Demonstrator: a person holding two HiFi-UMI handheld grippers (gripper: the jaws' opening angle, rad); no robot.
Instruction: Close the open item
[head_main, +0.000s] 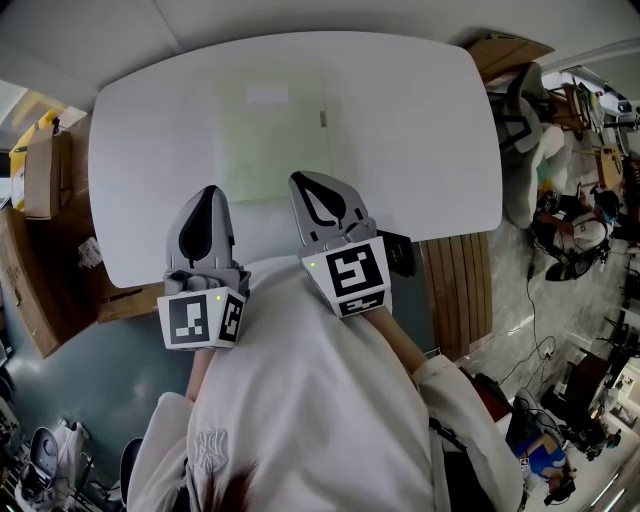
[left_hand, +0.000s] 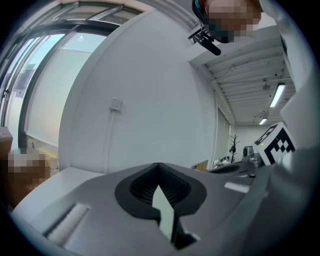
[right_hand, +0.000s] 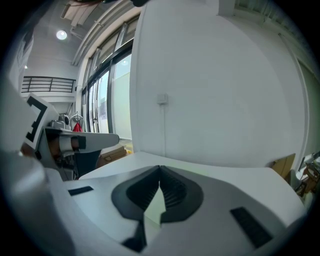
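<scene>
Clear pouch (head_main: 270, 140) lies flat, long axis front-to-back.

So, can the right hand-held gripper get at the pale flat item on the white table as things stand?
Probably yes. The right hand-held gripper points toward the pale flat item, close to its near edge, and nothing stands between them.

A white table (head_main: 420, 150) bears a pale, flat rectangular item (head_main: 270, 140) near its middle.

Bright, even daylight; fisheye edges — dark vignette
</scene>
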